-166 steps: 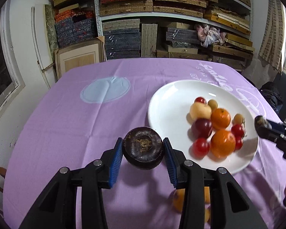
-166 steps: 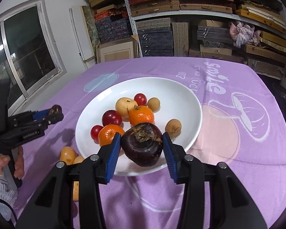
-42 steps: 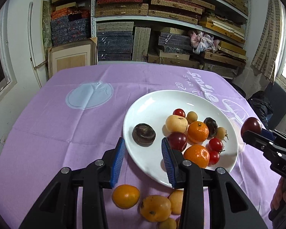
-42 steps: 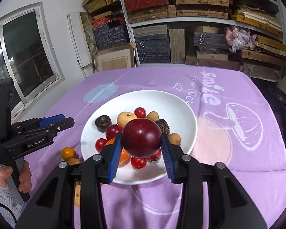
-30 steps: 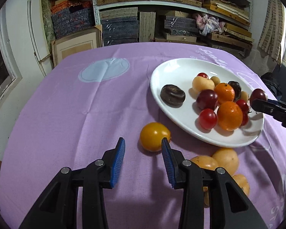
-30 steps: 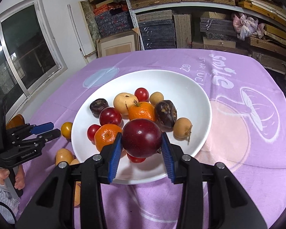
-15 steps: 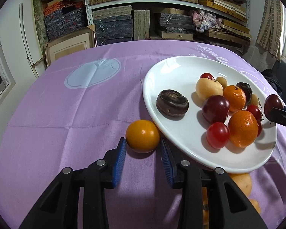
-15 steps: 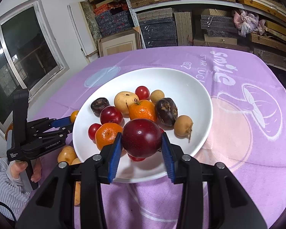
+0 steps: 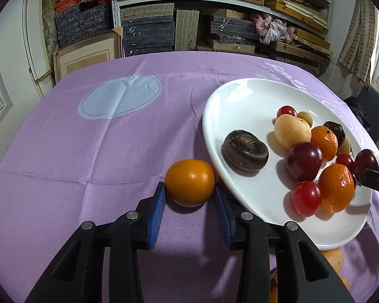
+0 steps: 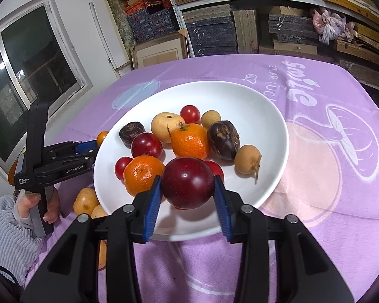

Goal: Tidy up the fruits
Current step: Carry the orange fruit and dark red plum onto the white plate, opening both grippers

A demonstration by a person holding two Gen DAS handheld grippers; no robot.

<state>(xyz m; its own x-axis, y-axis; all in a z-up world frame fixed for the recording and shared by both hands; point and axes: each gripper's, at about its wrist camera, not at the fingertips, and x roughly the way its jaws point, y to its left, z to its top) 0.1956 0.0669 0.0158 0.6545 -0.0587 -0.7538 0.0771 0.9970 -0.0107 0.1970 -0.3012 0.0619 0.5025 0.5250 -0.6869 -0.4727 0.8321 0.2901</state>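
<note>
A white plate (image 9: 245,101) on the purple cloth holds several fruits: plums, tangerines, cherry tomatoes, a pale pear, dark mangosteens. My left gripper (image 9: 189,197) is open around a smooth orange fruit (image 9: 189,181) lying on the cloth just left of the plate's rim; the blue pads flank it, apart from it or barely touching. My right gripper (image 10: 188,192) is shut on a dark red plum (image 10: 187,182), held above the plate's (image 10: 252,106) near side. The left gripper shows in the right wrist view (image 10: 88,147).
Several yellow-orange fruits (image 10: 84,202) lie on the cloth by the plate's near-left edge, also in the left wrist view (image 9: 333,258). Shelves stacked with boxes stand behind the table. A window is at the left.
My left gripper has moved forward onto the orange fruit, which now sits between its pads. My right gripper has held the plum nearly still over the plate.
</note>
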